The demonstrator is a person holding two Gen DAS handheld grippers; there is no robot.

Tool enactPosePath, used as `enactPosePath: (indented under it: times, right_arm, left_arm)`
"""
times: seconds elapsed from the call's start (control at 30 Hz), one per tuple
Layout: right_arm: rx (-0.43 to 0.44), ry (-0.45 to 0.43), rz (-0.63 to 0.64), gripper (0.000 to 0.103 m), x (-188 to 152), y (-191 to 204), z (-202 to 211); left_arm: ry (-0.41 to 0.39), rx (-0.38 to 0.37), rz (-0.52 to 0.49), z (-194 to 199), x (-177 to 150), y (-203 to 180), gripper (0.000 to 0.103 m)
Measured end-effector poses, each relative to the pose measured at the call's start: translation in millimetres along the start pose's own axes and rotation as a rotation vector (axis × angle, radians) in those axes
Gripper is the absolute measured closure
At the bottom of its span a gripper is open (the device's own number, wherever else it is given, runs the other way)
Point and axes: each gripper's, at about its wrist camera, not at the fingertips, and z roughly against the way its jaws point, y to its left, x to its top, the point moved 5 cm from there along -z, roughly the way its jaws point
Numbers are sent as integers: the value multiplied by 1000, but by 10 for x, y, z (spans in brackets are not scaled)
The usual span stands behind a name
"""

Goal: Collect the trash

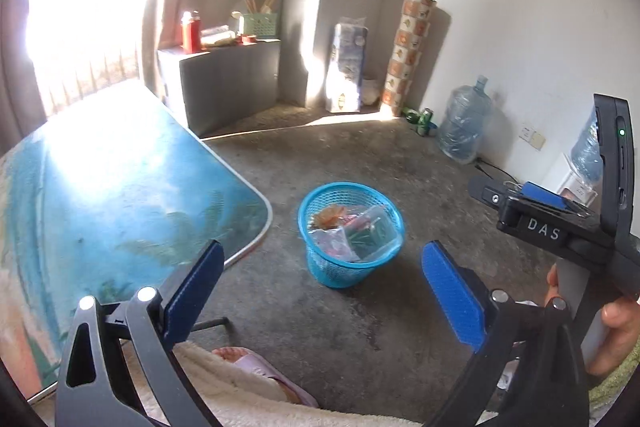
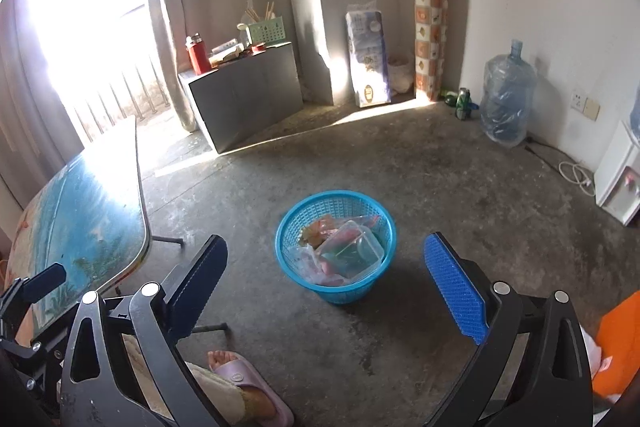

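A blue mesh basket (image 1: 340,271) (image 2: 288,227) stands on the concrete floor and holds trash: a clear plastic box (image 2: 354,249), an orange wrapper (image 1: 329,215) and crumpled plastic bags. My left gripper (image 1: 323,246) hangs above the floor in front of the basket, open, with nothing between its blue pads. My right gripper (image 2: 326,239) is likewise open and empty, pointing down toward the basket. In the left wrist view the right gripper's body (image 1: 560,223) shows at the right edge, with a hand (image 1: 618,327) on its handle.
A table with a blue beach print (image 1: 120,187) (image 2: 92,211) stands left of the basket. A foot in a pink slipper (image 2: 248,383) is below the grippers. Along the far wall are a grey cabinet (image 2: 244,95), a water jug (image 2: 506,95), cans (image 2: 462,103) and a white dispenser (image 2: 618,183).
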Motion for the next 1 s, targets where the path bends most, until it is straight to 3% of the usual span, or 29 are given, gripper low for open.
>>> enactPosePath:
  times: [0.2, 0.37, 0.53, 0.63, 1.0]
  right_arm:
    - [-42, 11, -37, 8, -166, 226, 109]
    - [-63, 91, -33, 8, -386, 423, 128]
    - [-160, 52, 60, 8, -517, 603, 237]
    - [-196, 48, 90, 8, -533, 637, 263]
    - [-272, 32, 77, 8, -588, 601, 360]
  left_arm:
    - [-36, 77, 100, 249, -133, 354, 6]
    - [-50, 181, 100, 341, -180, 548, 6]
    - [-60, 226, 123, 422, -269, 689, 6]
    - [-40, 297, 134, 392, -326, 765, 6]
    - [22, 417, 145, 386, -406, 938, 6]
